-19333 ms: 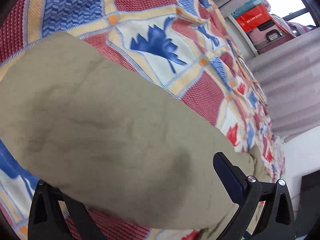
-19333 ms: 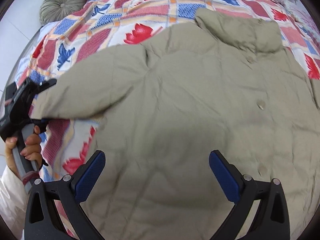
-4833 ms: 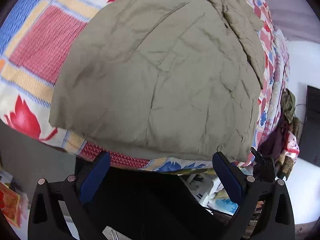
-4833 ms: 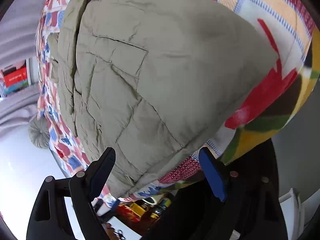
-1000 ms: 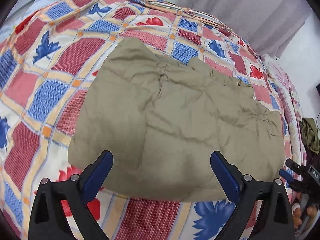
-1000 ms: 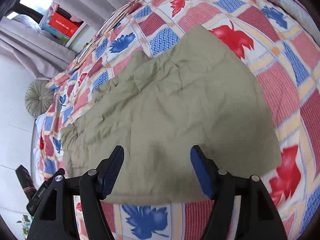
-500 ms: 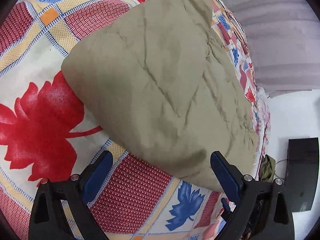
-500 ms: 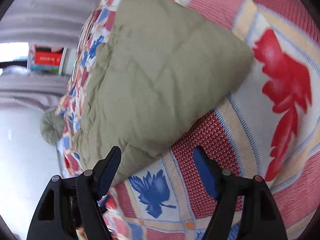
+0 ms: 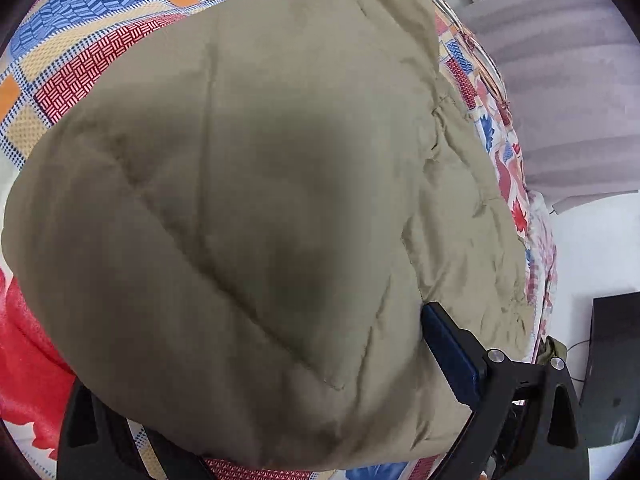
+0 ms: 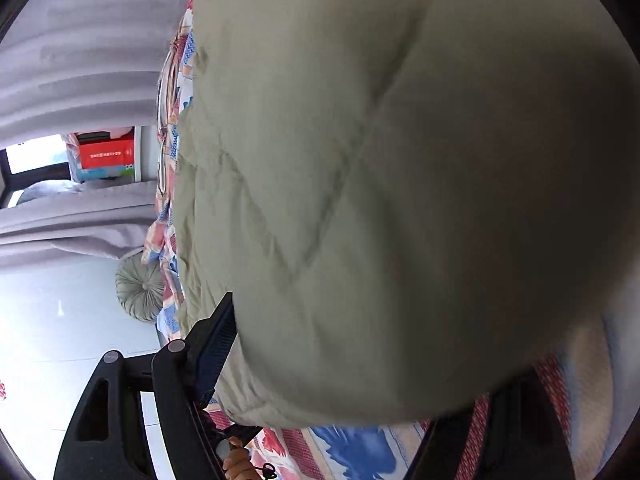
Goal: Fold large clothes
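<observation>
A: What is lying on the bed point(image 9: 100, 52) right now?

B: The khaki padded jacket point(image 9: 280, 200) is lying on the patterned bedspread, already gathered into a thick, folded bundle. It is filling most of both wrist views, so both tools are sitting very close to its near edge.

A: Which step is the person working on?

B: Judging by the compact shape, the person is going for another fold, and both grippers are reaching in at the near edge of the bundle.

A: How are the grippers standing?

B: The left gripper point(image 9: 256, 412) is spread wide, with one blue pad showing beside the padding and the other finger hidden under the fabric. The right gripper point(image 10: 360, 376) is showing only one pad, touching the jacket's edge; whether it is gripping or apart cannot be told.

A: What is the next move calling for?

B: Probably both are needing to close on the thick edge together, then lift it evenly, since bulky padding is apt to slip or spring open.
</observation>
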A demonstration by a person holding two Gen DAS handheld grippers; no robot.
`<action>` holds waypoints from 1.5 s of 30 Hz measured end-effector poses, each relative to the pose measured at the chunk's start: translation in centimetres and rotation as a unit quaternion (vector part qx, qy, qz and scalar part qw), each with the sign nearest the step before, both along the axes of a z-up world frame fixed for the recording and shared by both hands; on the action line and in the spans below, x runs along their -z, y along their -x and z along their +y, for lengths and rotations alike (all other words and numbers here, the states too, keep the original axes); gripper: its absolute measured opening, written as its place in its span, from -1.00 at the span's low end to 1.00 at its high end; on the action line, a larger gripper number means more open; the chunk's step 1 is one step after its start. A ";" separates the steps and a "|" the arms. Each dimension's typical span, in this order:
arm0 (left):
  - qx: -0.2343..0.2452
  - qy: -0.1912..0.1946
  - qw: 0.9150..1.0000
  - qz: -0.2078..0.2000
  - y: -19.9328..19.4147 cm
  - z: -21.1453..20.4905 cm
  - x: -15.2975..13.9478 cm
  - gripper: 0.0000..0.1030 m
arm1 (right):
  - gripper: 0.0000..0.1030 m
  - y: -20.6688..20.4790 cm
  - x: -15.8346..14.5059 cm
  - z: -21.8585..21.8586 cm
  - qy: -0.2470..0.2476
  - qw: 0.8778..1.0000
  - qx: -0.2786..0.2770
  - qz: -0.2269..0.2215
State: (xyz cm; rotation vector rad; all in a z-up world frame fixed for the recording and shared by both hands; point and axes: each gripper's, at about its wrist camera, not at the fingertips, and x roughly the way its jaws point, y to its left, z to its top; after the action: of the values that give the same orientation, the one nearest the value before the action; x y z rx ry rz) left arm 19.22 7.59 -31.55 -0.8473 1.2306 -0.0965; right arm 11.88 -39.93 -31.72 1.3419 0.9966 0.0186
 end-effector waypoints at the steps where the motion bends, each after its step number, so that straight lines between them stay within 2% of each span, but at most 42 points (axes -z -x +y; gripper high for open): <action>1: -0.005 0.001 1.000 0.003 -0.1 0.0 0.2 0.92 | 0.53 -0.2 0.3 0.0 -0.005 1.000 0.004 0.001; 3: -0.012 0.011 1.000 0.004 -0.1 0.2 0.2 0.90 | 0.53 -0.4 0.5 0.0 -0.015 1.000 0.013 0.001; 4: -0.013 0.022 1.000 -0.002 -0.1 0.2 0.3 0.58 | 0.53 -0.5 0.6 0.0 -0.019 1.000 0.015 0.002; 5: -0.006 0.033 0.999 -0.006 -0.1 0.2 0.2 0.15 | 0.53 -0.5 0.6 0.0 -0.023 1.000 0.016 0.003; 6: 0.002 0.040 0.999 -0.008 -0.2 0.3 0.1 -0.02 | 0.53 -0.5 0.6 0.0 -0.027 0.999 0.017 0.003; 7: 0.007 0.044 0.999 -0.015 -0.2 0.4 -0.2 -0.31 | 0.48 -0.5 0.6 0.0 -0.032 0.999 0.019 0.002; 8: 0.014 0.042 0.999 -0.020 -0.2 0.4 -0.6 -0.46 | 0.33 -0.4 0.6 -0.1 -0.036 0.999 0.020 0.001; 9: 0.023 0.034 0.999 -0.029 -0.3 0.3 -1.3 -0.51 | 0.21 -0.3 0.5 -0.1 -0.038 0.999 0.020 0.000; 11: 0.041 0.017 0.998 -0.046 -0.3 -0.1 -2.6 -0.61 | -0.28 -0.2 -0.1 0.0 -0.037 0.999 0.017 -0.004; 14: 0.061 -0.002 0.996 -0.066 0.4 -0.4 -4.7 -0.61 | -0.48 0.1 -1.1 0.2 -0.033 0.999 0.014 -0.014; 20: 0.082 -0.003 0.994 -0.077 3.8 0.6 -7.8 -0.61 | -0.50 2.5 -3.6 0.6 -0.032 0.999 -0.010 -0.031; 24: 0.100 0.005 0.992 -0.075 7.6 1.5 -8.6 -0.61 | -0.50 5.3 -4.5 1.3 -0.035 0.999 -0.024 -0.025; 30: 0.121 0.014 0.992 -0.043 14.7 3.3 -8.4 -0.61 | -0.50 10.3 -4.3 2.5 -0.050 0.998 -0.031 -0.003; 35: 0.128 0.001 0.992 0.004 19.4 4.6 -6.3 -0.61 | -0.49 14.6 -3.3 3.6 -0.068 0.997 -0.027 0.026; 36: 0.125 -0.003 0.992 0.015 19.9 4.7 -5.8 -0.58 | -0.48 15.0 -2.9 3.8 -0.068 0.997 -0.027 0.036; 37: 0.121 -0.012 0.992 0.026 20.4 4.9 -5.2 -0.43 | -0.45 15.4 -2.4 3.9 -0.068 0.996 -0.026 0.047; 38: 0.117 -0.026 0.992 0.037 20.9 5.1 -4.9 -0.19 | -0.37 15.5 -2.0 4.0 -0.068 0.996 -0.026 0.054; 40: 0.112 -0.054 0.991 0.052 21.7 5.6 -4.8 -0.01 | -0.24 15.3 -1.7 4.0 -0.068 0.995 -0.025 0.068; 42: 0.121 -0.060 0.989 0.057 22.4 6.1 -5.3 -0.01 | -0.11 15.1 -1.8 3.9 -0.066 0.994 -0.032 0.080; 45: 0.149 -0.103 0.982 0.055 23.6 7.2 -7.5 -0.01 | -0.04 15.1 -3.3 3.5 -0.046 0.993 -0.063 0.094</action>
State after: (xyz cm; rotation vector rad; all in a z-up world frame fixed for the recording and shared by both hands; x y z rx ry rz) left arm -4.42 14.76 -24.07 -0.4911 1.4396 -0.1613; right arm -3.17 -36.38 -28.42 1.3809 1.2520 0.0341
